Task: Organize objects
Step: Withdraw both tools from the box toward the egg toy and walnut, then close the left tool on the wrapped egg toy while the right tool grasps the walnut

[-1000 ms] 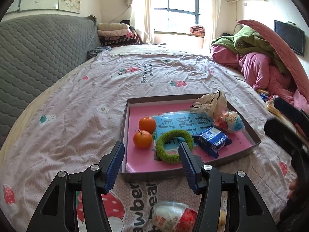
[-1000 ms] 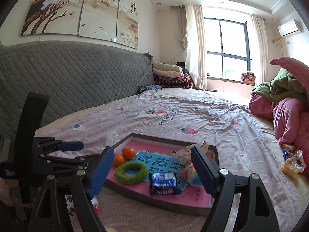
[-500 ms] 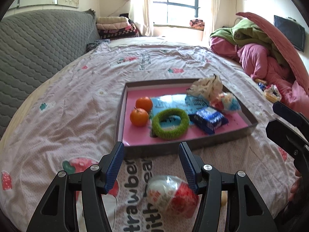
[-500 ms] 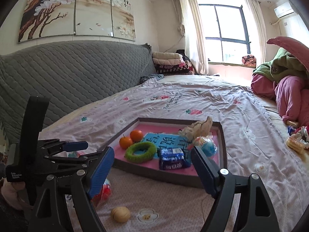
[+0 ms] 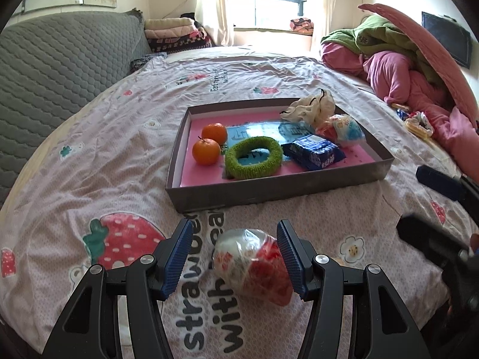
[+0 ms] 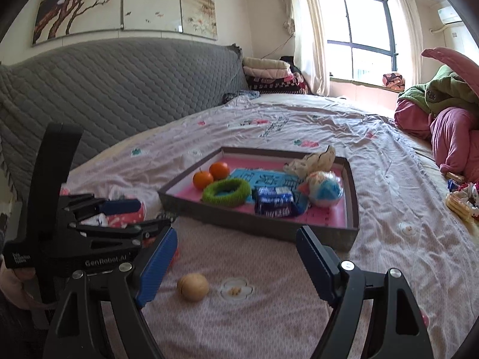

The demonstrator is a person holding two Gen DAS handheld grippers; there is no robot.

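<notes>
Since a second ago I have pulled my left gripper [image 5: 235, 254] back to straddle the wrapped red-and-white snack [image 5: 253, 264] lying near the box [image 5: 278, 191], jaws apart, not clamped, while my right gripper [image 6: 233, 264] waits, also apart.

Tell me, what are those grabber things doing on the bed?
A person is tidying things into the tray. The left gripper is open around a red-and-white wrapped snack on the bedsheet, not squeezing yet. The right gripper is open above a small round nut. Oranges and a green ring already sit inside.
</notes>
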